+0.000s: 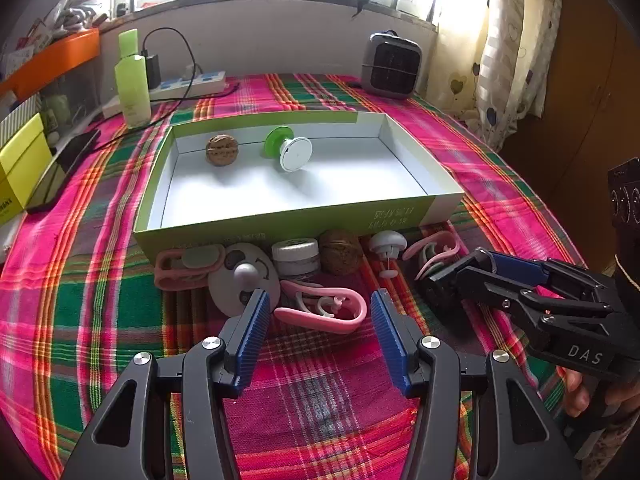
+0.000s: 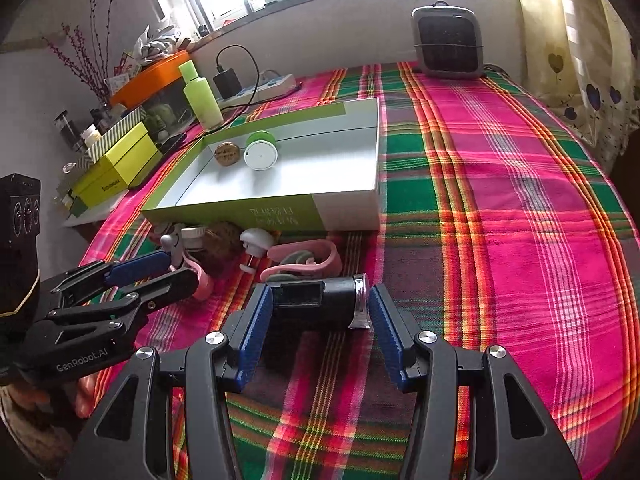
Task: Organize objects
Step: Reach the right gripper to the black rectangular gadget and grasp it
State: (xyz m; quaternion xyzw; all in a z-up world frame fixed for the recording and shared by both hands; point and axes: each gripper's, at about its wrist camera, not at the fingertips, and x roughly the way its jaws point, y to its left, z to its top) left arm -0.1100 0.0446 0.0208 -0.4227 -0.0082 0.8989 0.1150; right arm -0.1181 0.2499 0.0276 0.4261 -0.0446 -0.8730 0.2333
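Note:
A green-sided open box (image 1: 280, 220) (image 2: 280, 212) lies on the plaid cloth and holds a walnut (image 1: 222, 150) and a green-and-white suction cup (image 1: 290, 150). Small items lie along its near side: pink clips (image 1: 324, 312), a round panda piece (image 1: 240, 276), a white jar (image 1: 296, 256), a second walnut (image 1: 340, 256), a white suction hook (image 1: 386, 246). My left gripper (image 1: 320, 312) is open around the front pink clip. My right gripper (image 2: 320, 304) is open with a black cylinder (image 2: 316, 300) between its pads; it also shows in the left wrist view (image 1: 468, 272).
A green bottle (image 1: 132, 80), power strip (image 1: 188, 84) and cable stand at the back left, a grey heater (image 1: 390, 64) at the back right. Yellow-green boxes (image 1: 20, 168) and a phone (image 1: 60, 168) sit at the left edge. A curtain (image 1: 504, 60) hangs on the right.

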